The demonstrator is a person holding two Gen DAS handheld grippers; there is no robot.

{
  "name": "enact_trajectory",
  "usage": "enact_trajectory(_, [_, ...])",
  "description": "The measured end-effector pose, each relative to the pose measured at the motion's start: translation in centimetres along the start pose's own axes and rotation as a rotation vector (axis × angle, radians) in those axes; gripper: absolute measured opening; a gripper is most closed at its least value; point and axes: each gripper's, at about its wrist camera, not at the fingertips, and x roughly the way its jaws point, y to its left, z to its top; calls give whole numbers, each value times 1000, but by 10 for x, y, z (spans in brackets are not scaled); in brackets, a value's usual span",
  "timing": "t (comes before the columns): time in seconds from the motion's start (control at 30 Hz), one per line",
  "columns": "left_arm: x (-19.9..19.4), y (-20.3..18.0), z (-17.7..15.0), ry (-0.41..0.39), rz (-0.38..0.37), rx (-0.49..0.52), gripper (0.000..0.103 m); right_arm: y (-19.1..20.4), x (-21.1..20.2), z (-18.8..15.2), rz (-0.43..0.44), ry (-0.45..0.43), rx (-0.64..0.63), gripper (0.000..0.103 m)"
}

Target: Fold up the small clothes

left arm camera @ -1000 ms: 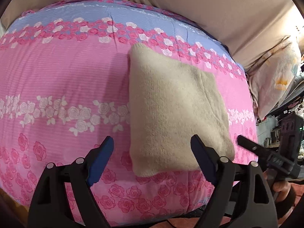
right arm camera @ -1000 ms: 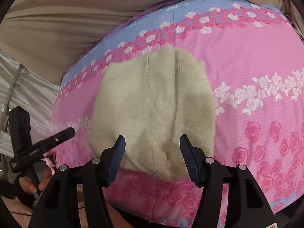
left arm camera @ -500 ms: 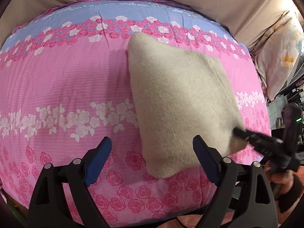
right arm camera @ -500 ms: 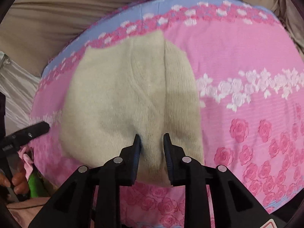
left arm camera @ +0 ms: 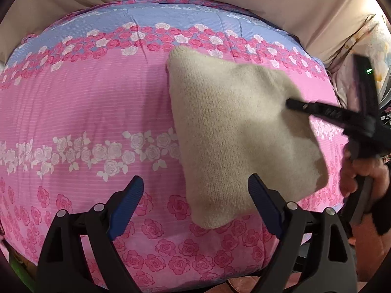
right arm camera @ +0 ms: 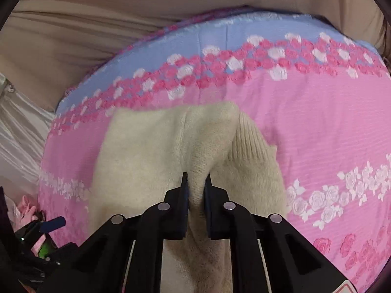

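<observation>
No readable text, label, brand or number anywhere, only rose prints on the bedcover (left arm camera: 85, 112)

Knitted garment (left arm camera: 234, 131): plain cream-beige, no pattern.
Bedspread (left arm camera: 85, 107): pink ground with fine paler stripes; white rose band across the middle; darker pink roses along the near edge; pale blue far border edged with pink and white roses.
Backdrop cloth (right arm camera: 97, 24): plain tan.
Left gripper (left arm camera: 195, 205): black frame, blue pads.
Right gripper (right arm camera: 196, 183): black.
</observation>
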Motion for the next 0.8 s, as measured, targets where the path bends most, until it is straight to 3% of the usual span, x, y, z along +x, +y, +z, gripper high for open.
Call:
enact_trajectory(0.07, [-1,4,-1,-7,2,-12,85,-9,6,0,-36,-10,11,9])
enact_trajectory(0.17, [3,12,-2,10,1,-48,85,-28,48,-12,-104,122,-4,16])
enact_trajectory(0.3, [2,22,-3,9,14,-83,85,-12,-15,-9,-98,-60,26,17])
enact_trajectory(0.37, [1,26,-2,-1,10,-98,85,0,-31,-12,-69,-74,-4,18])
enact_trajectory(0.47, [6,24,1,12,8,-95,85,5,-7,-36,-91,52,-66,18])
enact_trajectory(0.53, [7,19,4,10,-1,-82,85,-10,21,-59,-135,142,-32,15])
enact_trajectory(0.7, [10,-2,13,0,3,-11,85,-2,-22,-58,-98,38,8,19])
enact_trajectory(0.8, [16,-10,18,12,-10,2,85,-12,0,-74,-184,126,-37,19])
